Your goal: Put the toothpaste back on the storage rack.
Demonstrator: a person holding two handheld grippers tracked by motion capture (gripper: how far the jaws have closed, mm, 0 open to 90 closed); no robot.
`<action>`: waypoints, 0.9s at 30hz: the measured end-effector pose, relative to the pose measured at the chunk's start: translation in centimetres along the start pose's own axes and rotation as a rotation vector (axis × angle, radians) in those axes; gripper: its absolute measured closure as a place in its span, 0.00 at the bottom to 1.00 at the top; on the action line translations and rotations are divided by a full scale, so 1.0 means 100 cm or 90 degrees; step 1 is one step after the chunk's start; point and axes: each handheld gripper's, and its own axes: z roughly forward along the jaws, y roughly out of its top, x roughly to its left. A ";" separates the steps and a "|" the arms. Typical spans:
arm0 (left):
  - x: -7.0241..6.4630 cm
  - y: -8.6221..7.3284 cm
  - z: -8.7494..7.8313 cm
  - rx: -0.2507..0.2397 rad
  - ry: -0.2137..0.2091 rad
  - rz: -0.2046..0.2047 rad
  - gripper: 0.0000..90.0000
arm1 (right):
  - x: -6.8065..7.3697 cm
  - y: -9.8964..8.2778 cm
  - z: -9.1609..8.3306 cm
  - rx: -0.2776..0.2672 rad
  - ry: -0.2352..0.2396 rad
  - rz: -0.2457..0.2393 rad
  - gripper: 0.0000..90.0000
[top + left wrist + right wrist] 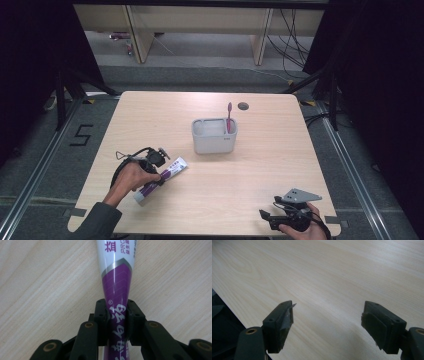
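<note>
Toothpaste tube [161,178] lies near the surface's [260,165] left front edge, clamped in the left gripper's [116,320] jaws. Grey two-compartment holder [214,136] mid-surface holds a pink toothbrush [229,117] in its right compartment. Right gripper [327,322] jaws apart at the front edge.

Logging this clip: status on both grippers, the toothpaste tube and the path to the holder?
Left gripper shut on toothpaste tube, tube lying on table. Right gripper open, holding nothing. Grey holder with toothbrush; nothing between tube and holder.
</note>
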 end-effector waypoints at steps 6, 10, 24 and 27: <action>-0.001 0.002 0.002 0.015 0.003 0.009 0.82 | 0.001 0.000 0.000 0.004 0.006 0.006 0.28; -0.001 0.004 0.002 0.015 0.001 0.005 0.82 | 0.000 0.000 0.000 0.001 0.002 -0.001 0.29; 0.002 0.004 0.001 0.000 0.013 0.029 0.83 | -0.004 0.000 0.000 0.000 0.007 -0.007 0.29; 0.004 0.002 0.001 -0.019 0.008 0.021 0.83 | -0.004 0.000 -0.001 -0.001 -0.002 -0.011 0.29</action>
